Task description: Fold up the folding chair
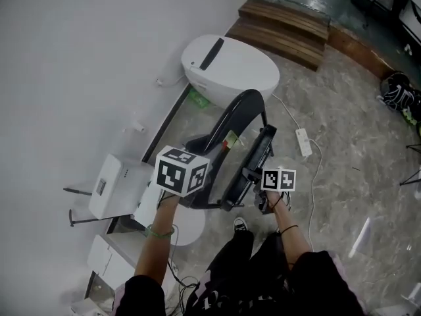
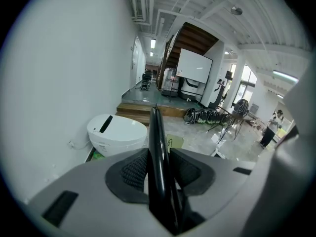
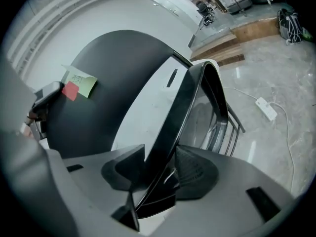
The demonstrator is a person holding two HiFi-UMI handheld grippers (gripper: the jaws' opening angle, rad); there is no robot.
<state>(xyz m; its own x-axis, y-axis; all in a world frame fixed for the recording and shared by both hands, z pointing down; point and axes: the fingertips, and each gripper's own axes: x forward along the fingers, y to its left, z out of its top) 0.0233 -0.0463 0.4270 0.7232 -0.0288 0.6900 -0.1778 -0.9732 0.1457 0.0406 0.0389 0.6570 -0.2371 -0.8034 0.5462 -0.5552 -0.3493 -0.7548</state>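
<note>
Nearest, at the bottom of the head view, black trousers (image 1: 250, 259) and a sneaker (image 1: 241, 226) on the grey marbled floor (image 1: 355, 176). Just ahead of the feet, the black folding chair (image 1: 247, 137), standing on that floor and gripped from both sides.

On its left side, the left gripper (image 2: 159, 168), fingers (image 2: 133, 172) clamped on a thin black edge of the chair, pads pressed against both faces. On its right side, the right gripper (image 3: 159, 171), fingers (image 3: 196, 169) closed likewise on a slanting black edge of the frame. Beside that edge, a broad rounded black panel bearing a green-and-red sticker (image 3: 76, 85), and slim rails (image 3: 232, 132) on the frame.

Left of the chair, against the white wall (image 1: 79, 58), a white box (image 1: 117, 185). Close behind the chair, a white oval unit (image 1: 230, 71) with a dark slot on top. Off to the right, a white power strip (image 1: 304, 142) and its cable on the floor. Farthest, wooden steps (image 1: 283, 26) up to a darker platform.
</note>
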